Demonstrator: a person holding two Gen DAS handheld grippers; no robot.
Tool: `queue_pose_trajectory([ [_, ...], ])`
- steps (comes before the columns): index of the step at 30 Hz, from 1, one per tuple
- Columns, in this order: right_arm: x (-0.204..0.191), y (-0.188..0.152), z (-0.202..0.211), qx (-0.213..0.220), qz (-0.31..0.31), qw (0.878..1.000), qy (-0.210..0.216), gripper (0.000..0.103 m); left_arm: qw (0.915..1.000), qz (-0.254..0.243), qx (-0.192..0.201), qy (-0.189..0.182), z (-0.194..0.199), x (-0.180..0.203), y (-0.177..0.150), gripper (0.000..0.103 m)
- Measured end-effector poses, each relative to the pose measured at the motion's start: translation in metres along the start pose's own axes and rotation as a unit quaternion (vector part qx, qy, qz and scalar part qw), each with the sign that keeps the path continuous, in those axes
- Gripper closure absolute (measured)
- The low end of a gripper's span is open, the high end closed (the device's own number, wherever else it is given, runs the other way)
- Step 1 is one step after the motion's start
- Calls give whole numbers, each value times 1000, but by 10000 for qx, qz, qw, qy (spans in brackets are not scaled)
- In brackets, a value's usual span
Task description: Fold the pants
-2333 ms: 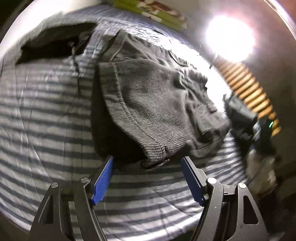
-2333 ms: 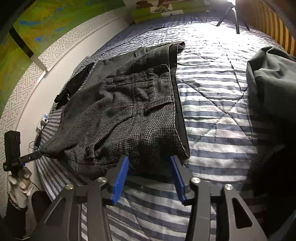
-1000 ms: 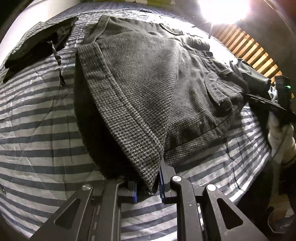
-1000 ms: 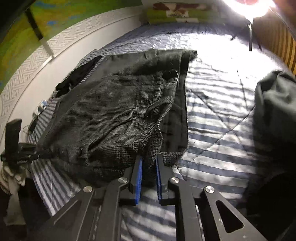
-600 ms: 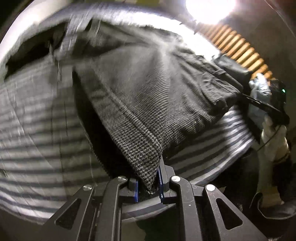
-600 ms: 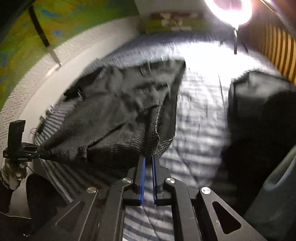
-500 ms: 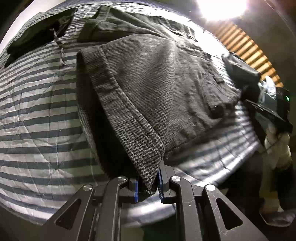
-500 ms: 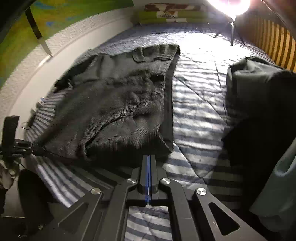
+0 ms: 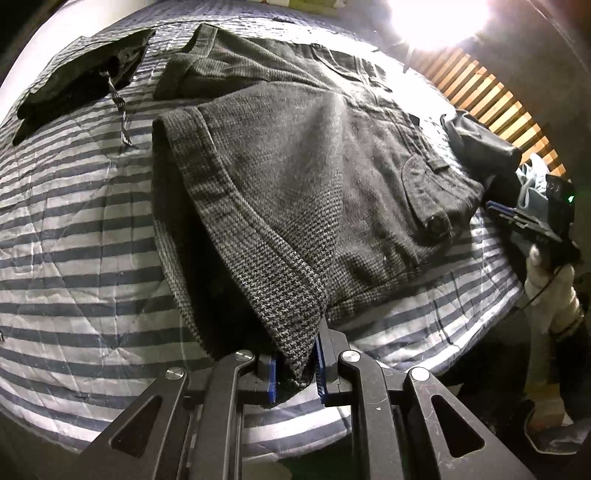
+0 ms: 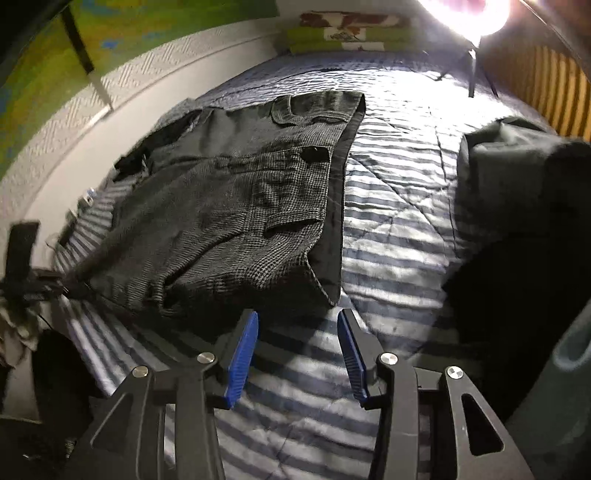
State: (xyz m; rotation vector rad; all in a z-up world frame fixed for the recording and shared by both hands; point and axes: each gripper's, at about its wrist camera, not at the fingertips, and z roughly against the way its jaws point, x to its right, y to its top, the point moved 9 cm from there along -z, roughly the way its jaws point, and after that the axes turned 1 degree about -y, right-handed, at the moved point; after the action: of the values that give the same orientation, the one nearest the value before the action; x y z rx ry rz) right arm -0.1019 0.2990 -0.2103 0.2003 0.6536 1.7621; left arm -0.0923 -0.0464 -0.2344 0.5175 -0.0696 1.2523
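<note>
Grey houndstooth pants (image 9: 314, 177) lie folded over on a striped bed quilt (image 9: 74, 229). My left gripper (image 9: 295, 373) is shut on the near corner of the pants, lifting the hem a little off the quilt. In the right wrist view the same pants (image 10: 236, 221) lie flat, with a dark lining edge along their right side. My right gripper (image 10: 297, 350) hovers open just short of the pants' near edge, with only quilt between its blue pads (image 10: 240, 350). The right gripper (image 9: 524, 221) shows at the bed's far right edge in the left wrist view.
A black garment (image 9: 77, 85) lies at the quilt's far left corner. Another dark garment (image 10: 517, 177) is heaped on the right side of the bed. A bright lamp (image 10: 469, 14) on a stand glares beyond it. A wooden slatted wall (image 9: 491, 96) and a white patterned wall (image 10: 92, 122) border the bed.
My right gripper let go of the pants' corner, drew back and opened; that corner now lies on the quilt. My left gripper stays shut on its corner.
</note>
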Motion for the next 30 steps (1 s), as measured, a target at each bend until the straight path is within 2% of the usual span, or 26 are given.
queue_pose_trajectory([
  [5,-5,9,-16,46,332,9994,-75,62,9999,-18,105,-6,5,4,10,88],
  [6,-8,10,-18,63,384,9992,-47,65,9999,-7,135,-15,7,4,11,89],
  [7,-10,10,-21,-2,452,9990,-28,73,9999,1,159,-24,8,6,13,89],
  [8,-13,9,-23,-65,497,9987,14,88,9998,6,199,-20,10,7,16,89],
  [11,-15,12,-22,-12,475,9989,22,90,9993,47,371,-30,20,10,25,90],
  [15,-18,34,5,412,96,9985,337,91,9975,91,698,-97,45,12,51,91],
  [19,-16,75,35,922,-187,9941,546,91,9943,111,1051,-124,75,8,99,91],
  [23,-11,134,51,1333,-461,9880,629,91,9886,171,1495,-91,107,-4,177,91],
  [26,-2,183,46,1508,-675,9842,643,91,9855,214,1685,-24,116,-19,236,91],
  [30,8,242,20,1551,-960,9813,609,91,9841,408,1726,94,103,-43,310,91],
])
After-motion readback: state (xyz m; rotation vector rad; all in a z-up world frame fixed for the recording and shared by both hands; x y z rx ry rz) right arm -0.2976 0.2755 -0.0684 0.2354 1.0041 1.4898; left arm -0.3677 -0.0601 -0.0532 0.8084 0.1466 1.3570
